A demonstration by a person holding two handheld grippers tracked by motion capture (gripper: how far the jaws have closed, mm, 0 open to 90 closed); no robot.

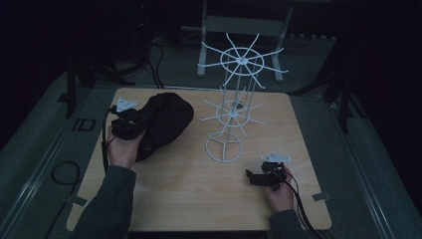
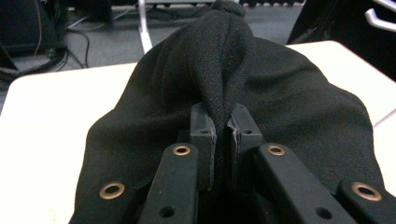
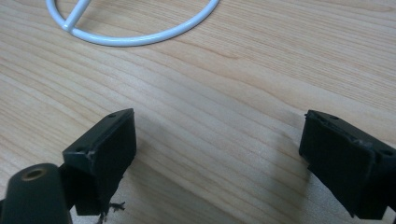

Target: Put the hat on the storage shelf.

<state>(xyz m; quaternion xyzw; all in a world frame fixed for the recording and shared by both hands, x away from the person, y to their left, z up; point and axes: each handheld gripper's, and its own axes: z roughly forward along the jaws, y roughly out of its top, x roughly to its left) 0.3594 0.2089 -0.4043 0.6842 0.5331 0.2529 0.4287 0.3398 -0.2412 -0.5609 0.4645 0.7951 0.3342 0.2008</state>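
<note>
Left of the white wire rack (image 1: 231,107), the left gripper (image 1: 130,121) pinches a fold of the black cloth bag (image 1: 161,122) on the wooden table (image 1: 199,194). Right of the rack, the right gripper (image 1: 254,178) gapes wide, empty. Dark room, cables on the floor (image 1: 64,172).

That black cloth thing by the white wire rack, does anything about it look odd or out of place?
Nothing looks damaged or spilled. The black cloth hat lies slumped on the table, with one fold pinched up into a ridge between the left gripper fingers. The white wire rack stands upright. The right gripper rests open, holding nothing.
</note>
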